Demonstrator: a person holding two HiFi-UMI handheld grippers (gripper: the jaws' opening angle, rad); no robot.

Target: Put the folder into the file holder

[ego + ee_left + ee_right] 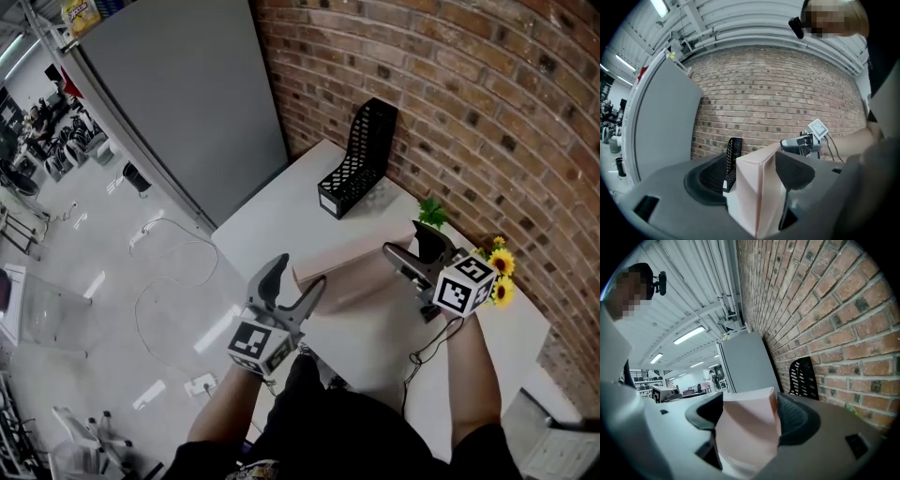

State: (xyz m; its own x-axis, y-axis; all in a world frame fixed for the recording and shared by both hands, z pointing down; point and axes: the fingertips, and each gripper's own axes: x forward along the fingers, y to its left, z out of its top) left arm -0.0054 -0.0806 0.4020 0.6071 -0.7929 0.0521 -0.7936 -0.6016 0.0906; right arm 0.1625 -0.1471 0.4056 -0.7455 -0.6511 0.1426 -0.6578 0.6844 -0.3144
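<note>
A pale pink box folder (356, 262) lies across the front of the white table (281, 211), its ends between my two grippers. My left gripper (298, 274) straddles the folder's left end (759, 187). The right jaw is against it, while a gap shows beside the left jaw. My right gripper (405, 241) is shut on the other end (750, 427), with both pads against its sides. The black mesh file holder (361, 159) stands upright at the table's far end by the brick wall, and also shows beyond the folder (733, 159) and off to the right (804, 378).
The brick wall (487, 103) runs along the table's right side. Yellow flowers (499, 267) and a small green plant (431, 212) sit by the wall near my right gripper. A tall grey cabinet (178, 94) stands behind the table's left edge, with open floor below.
</note>
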